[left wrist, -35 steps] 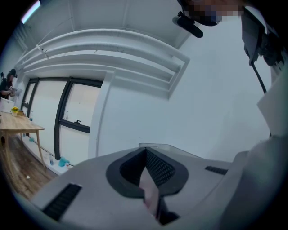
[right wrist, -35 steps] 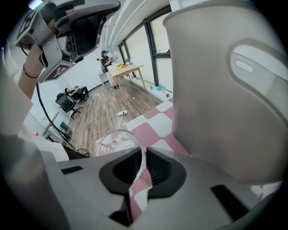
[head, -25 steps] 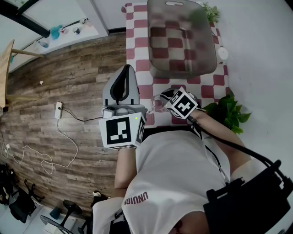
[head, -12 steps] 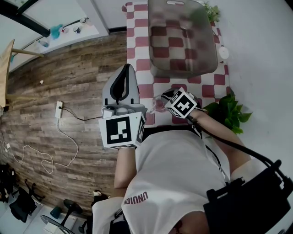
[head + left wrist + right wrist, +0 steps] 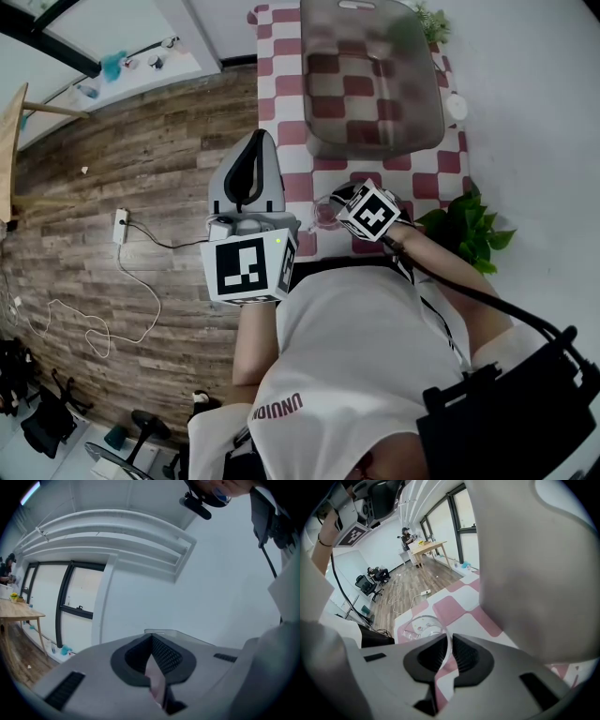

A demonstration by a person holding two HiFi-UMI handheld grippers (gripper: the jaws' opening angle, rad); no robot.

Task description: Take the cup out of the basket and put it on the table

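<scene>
A clear glass cup [image 5: 323,216] stands at the near end of the red-and-white checked table [image 5: 291,131], and my right gripper [image 5: 332,202] is shut on its rim. In the right gripper view the cup's thin wall [image 5: 419,626] runs between the pads of that gripper [image 5: 446,643], with the checked cloth [image 5: 450,609] under it. The translucent grey basket [image 5: 375,80] sits further up the table, and I see nothing inside it. My left gripper [image 5: 255,145] hangs at the table's left edge, shut and holding nothing. In its own view, that gripper [image 5: 151,639] points towards the basket's rim [image 5: 173,633].
A leafy pot plant [image 5: 469,230] stands right of the table's near end, and another plant [image 5: 429,23] is at the far right corner. A small white round thing [image 5: 457,109] lies by the basket. A power strip with cable [image 5: 120,225] lies on the wooden floor at left.
</scene>
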